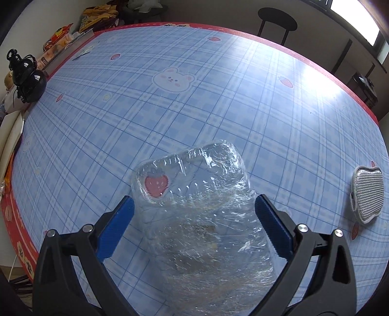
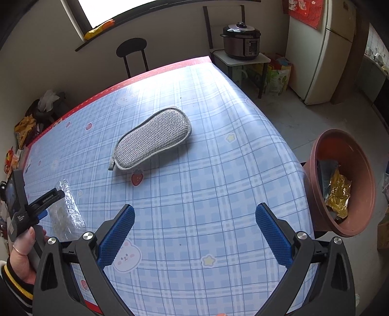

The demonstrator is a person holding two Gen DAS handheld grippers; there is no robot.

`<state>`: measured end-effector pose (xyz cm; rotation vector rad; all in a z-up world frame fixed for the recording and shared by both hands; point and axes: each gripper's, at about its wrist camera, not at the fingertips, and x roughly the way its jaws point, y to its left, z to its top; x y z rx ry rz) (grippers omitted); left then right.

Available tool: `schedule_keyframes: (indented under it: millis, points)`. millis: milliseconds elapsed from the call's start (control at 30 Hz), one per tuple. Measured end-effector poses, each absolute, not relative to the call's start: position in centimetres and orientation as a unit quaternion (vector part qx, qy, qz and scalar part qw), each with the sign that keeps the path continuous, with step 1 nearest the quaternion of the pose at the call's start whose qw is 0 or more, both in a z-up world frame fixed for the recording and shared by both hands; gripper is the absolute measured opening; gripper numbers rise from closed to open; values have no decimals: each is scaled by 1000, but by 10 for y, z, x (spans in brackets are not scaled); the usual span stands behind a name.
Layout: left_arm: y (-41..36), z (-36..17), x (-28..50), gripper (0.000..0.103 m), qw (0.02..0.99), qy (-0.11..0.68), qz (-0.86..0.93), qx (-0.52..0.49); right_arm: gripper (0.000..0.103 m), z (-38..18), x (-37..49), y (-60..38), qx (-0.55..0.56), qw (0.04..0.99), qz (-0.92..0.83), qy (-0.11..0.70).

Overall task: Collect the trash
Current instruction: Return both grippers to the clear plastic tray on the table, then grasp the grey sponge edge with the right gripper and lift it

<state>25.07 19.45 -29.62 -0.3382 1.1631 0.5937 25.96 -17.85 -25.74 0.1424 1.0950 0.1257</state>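
Note:
A crumpled clear plastic wrapper (image 1: 201, 218) lies on the blue checked tablecloth (image 1: 170, 109). My left gripper (image 1: 194, 206) is open, its blue pads on either side of the wrapper, apart from it. The wrapper also shows in the right wrist view (image 2: 64, 211), beside the left gripper (image 2: 41, 206) held in a hand. My right gripper (image 2: 194, 214) is open and empty above the tablecloth (image 2: 206, 182). A brown basin (image 2: 340, 182) holding yellow and grey trash sits off the table's right edge.
A grey mesh scrub pad (image 2: 153, 138) lies mid-table, also at the right in the left wrist view (image 1: 367, 194). A black stool (image 1: 277, 19) stands beyond the far edge. Bags and a black object (image 1: 26, 77) crowd the left side. A rice cooker (image 2: 242, 41) and fridge (image 2: 323, 48) stand beyond.

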Motion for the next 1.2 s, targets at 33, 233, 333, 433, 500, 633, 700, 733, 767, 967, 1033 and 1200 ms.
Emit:
schedule_keyframes:
  millis: [33,233,333,433,500,633,700,733,767,967,1033,1200]
  points:
    - [195,-296,251,98,783,538,272,-156,98,-258,261,-178,64,849,59,520]
    - [206,-301,246,98,789,540,238,-174,98,-268,283,-160,32,851,85,518]
    - [214,-305,243,98,791,544,217,-178,98,-279,304,-133,0,845,117,522]
    - [222,-308,239,98,789,550,195,-192,98,-287,324,-95,-47,844,158,510]
    - [224,-308,236,98,790,553,182,-191,98,-295,336,-68,-86,839,179,506]
    - [233,-311,230,98,792,560,158,-186,98,-316,352,-18,-175,821,201,505]
    - [238,-311,227,98,793,562,148,-182,95,-327,360,-2,-212,812,197,507]
    - [239,-312,225,98,794,564,143,-179,93,-332,364,3,-220,808,192,512]
    - [240,-312,225,98,795,564,139,-177,93,-337,369,5,-224,805,183,517]
    - [243,-312,212,98,801,563,116,-166,89,-335,378,5,-221,807,171,520]
    - [246,-313,207,98,802,563,113,-165,74,-331,376,1,-220,807,172,520]
    - [240,-312,204,98,803,565,102,-158,37,-312,357,-8,-207,815,188,508]
